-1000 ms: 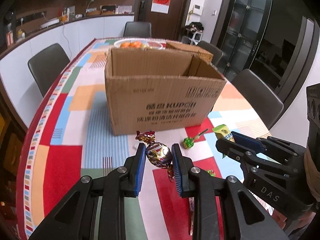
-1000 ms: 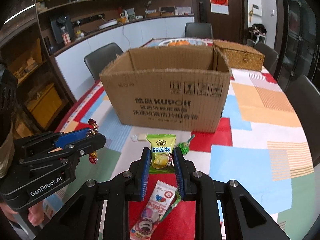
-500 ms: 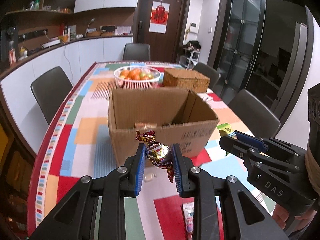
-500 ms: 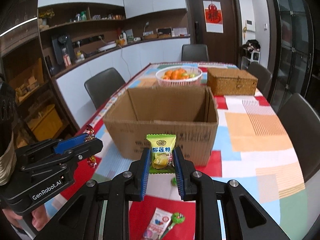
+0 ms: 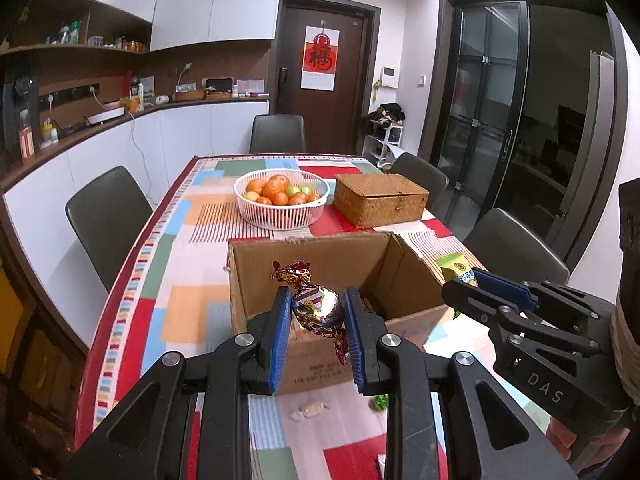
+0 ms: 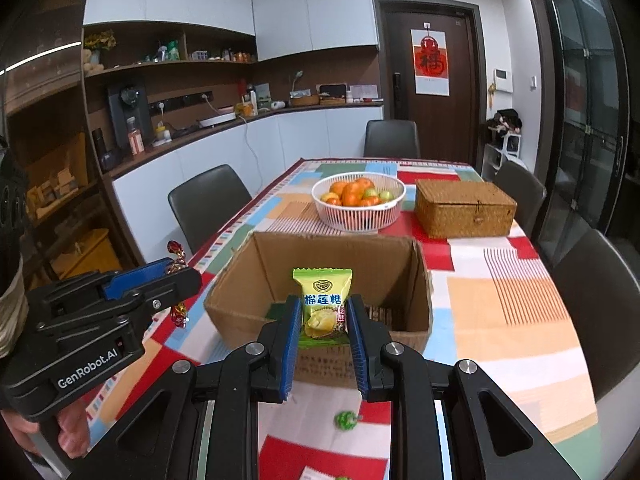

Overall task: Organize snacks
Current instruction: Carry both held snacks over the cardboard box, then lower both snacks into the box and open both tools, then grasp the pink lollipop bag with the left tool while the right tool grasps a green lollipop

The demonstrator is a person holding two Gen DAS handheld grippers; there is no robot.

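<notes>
My left gripper (image 5: 317,307) is shut on a foil-wrapped candy (image 5: 316,306) with red twisted ends, held just above the near wall of the open cardboard box (image 5: 404,256). My right gripper (image 6: 323,312) is shut on a green durian candy packet (image 6: 322,300), over the near rim of the same cardboard box (image 6: 248,276). Each gripper shows in the other's view: the right gripper (image 5: 460,282) at right with the green packet (image 5: 454,266), the left gripper (image 6: 178,272) at left with the foil candy (image 6: 176,256). Some items lie on the box floor, mostly hidden.
A white basket of fruit (image 5: 280,216) and a wicker box (image 5: 380,204) stand behind the carton on the patchwork tablecloth (image 5: 188,308). Loose sweets lie near the front: a pale wrapped candy (image 5: 308,410), a green candy (image 6: 345,420). Dark chairs (image 5: 106,216) ring the table.
Both grippers rose with their candies held, so the view went from the box's front wall to looking over its rim into the inside. The loose sweets on the table dropped lower in view.
</notes>
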